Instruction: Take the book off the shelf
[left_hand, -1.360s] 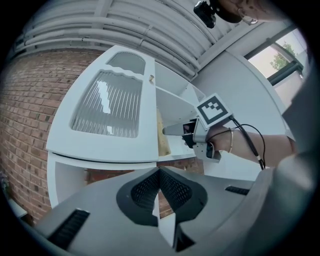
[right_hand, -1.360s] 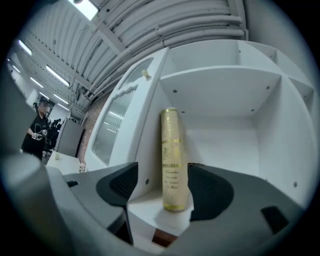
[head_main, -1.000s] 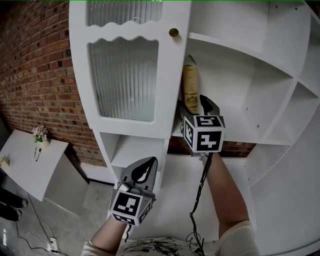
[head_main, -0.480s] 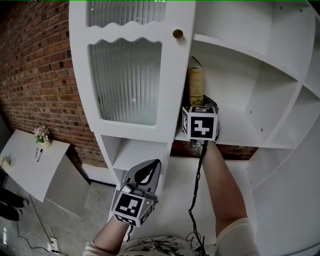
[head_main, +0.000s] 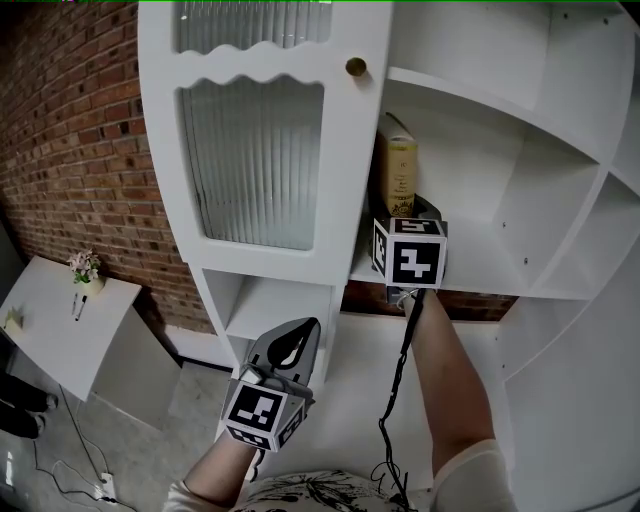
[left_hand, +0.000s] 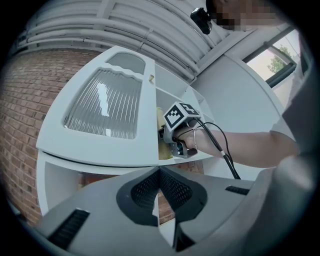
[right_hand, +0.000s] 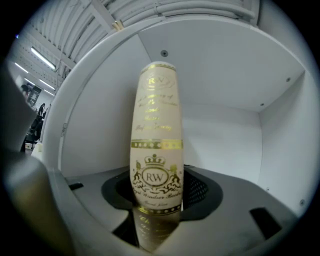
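Well left of both grippers stood a brick wall (head_main: 70, 150). The left gripper (head_main: 293, 338) hung low in front of the white cabinet, its jaws together with nothing between them. They pointed up toward the ribbed-glass door (head_main: 250, 160) above and the right hand beyond it. To the right, the book (head_main: 398, 175) stood upright on the shelf (head_main: 480, 280), just past the door's edge, its gold-printed spine facing out. The right gripper (head_main: 412, 212) reached into that compartment. Its jaws were closing on the book (right_hand: 156, 150), whose lower spine sat between them with a pad against each side. The compartment's white back wall lay beyond the jaws.
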